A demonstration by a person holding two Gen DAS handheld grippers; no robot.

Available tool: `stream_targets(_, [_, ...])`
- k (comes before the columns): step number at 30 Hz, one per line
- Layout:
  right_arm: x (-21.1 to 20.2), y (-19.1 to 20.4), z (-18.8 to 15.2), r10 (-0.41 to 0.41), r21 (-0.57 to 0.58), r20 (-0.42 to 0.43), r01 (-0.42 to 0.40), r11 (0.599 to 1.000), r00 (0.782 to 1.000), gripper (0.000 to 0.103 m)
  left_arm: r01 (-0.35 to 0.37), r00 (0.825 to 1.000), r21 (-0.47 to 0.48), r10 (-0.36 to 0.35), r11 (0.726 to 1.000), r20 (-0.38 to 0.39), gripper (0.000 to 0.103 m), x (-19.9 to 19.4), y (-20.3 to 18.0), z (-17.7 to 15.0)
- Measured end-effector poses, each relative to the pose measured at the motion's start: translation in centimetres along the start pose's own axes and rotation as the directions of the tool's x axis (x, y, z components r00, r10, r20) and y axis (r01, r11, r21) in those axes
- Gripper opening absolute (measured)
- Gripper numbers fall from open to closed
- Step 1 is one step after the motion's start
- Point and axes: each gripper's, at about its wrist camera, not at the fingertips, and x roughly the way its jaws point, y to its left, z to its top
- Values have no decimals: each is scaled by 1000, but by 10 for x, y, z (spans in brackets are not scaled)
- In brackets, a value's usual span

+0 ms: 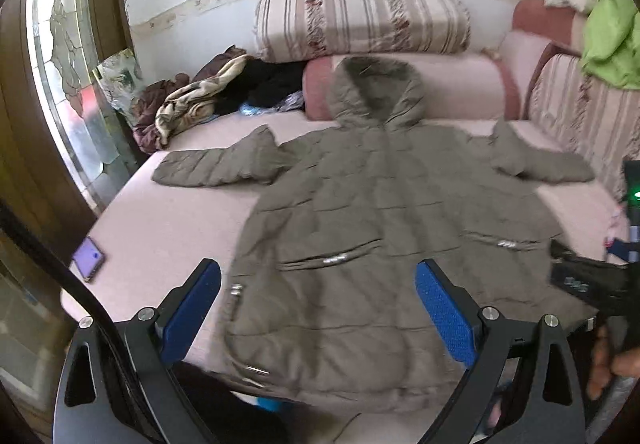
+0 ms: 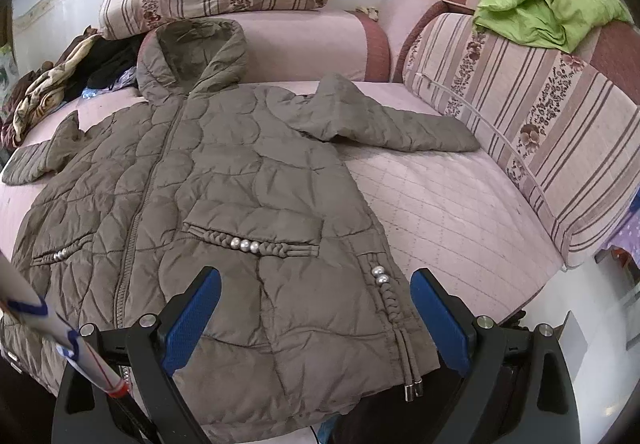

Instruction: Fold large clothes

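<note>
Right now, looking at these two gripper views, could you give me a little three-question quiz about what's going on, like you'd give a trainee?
1. True or false: the coat lies spread flat on the couch seat, hood toward the back cushions, both sleeves out to the sides.
2. Multiple choice: the left gripper and right gripper are: A) both open, holding nothing; B) both shut on the coat; C) one open, one shut.
3. Short answer: what small object lies on the seat left of the coat's hem in the left wrist view?

Key: 1 true. 2 A. 3 a phone, screen lit.
</note>
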Motion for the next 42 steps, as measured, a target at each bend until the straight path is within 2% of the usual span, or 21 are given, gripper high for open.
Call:
stream_targets(4, [-2,7,2,3,-25,7,-2,1000,1000,98,-17,999,-58,15,998,-33,97,12,27,9])
stream_targets(7, [-4,13,4,9,-41,10,-8,999,1000,98,-57,998,-102,55,993,-26,97,16,44,14])
stream_targets(11, [-2,21,8,26,-52,-5,-26,998,1000,98,-73,997,-145,69,987,-30,97,20,63,16])
stream_targets(14, [1,28,9,35,-65,-20,-36,997,999,98,-99,995,-149,95,984,-32,97,25,72,18])
stream_targets(18, [3,36,10,39,-79,-27,-41,996,999,98,-155,988,-102,153,983,-30,97,31,73,16])
stream_targets(28, [9,50,14,32,-117,-43,-37,992,999,98,-121,988,-92,111,988,-110,97,53,70,8])
stream_targets(35, [18,57,17,31,-133,-63,-40,990,998,98,-145,975,-142,117,979,-189,97,74,88,6])
stream_targets(42, [27,67,21,35,-148,-80,-46,988,996,98,-184,965,-194,139,963,-224,97,88,113,4])
